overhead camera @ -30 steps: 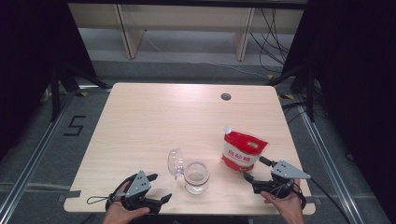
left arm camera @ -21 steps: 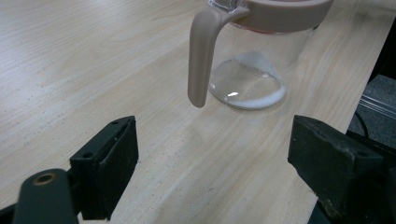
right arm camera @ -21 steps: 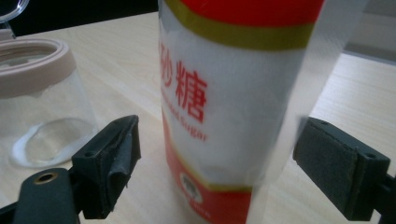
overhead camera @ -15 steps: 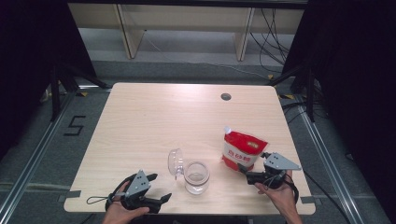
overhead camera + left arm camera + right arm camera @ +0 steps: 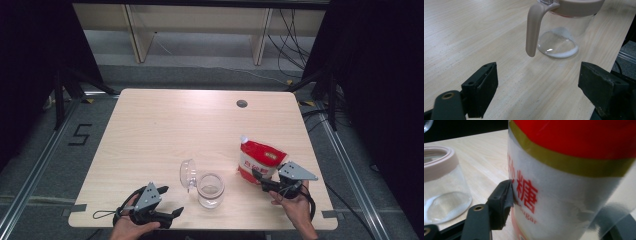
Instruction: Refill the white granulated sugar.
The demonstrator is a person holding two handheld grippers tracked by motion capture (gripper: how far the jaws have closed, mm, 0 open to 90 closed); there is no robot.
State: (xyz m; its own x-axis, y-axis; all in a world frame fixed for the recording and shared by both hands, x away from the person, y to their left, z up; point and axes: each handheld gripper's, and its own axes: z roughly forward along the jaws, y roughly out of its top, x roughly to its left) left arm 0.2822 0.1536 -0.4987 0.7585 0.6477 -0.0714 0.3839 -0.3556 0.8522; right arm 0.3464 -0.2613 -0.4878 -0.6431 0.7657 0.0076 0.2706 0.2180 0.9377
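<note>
A red and white sugar bag (image 5: 260,159) stands upright at the table's front right. My right gripper (image 5: 260,177) reaches it from the near side, and its jaws have just been closing on the bag's lower part. In the right gripper view (image 5: 564,210) the left pad (image 5: 505,195) presses on the bag (image 5: 574,182); the other jaw shows dimly past the clear film. A glass jar (image 5: 210,190) with a beige rim, its clear lid (image 5: 188,174) flipped open, holds a thin white layer. My left gripper (image 5: 172,212) rests open short of it, facing the jar's handle (image 5: 534,30).
The wooden table (image 5: 165,130) has a round cable hole (image 5: 242,104) at the back right. The jar stands close to the left of the bag. Both hands lie near the front edge. Shelving and cables lie beyond the far edge.
My right gripper moved left up to the sugar bag and its jaws narrowed onto it. The left gripper, the jar and the bag kept their places.
</note>
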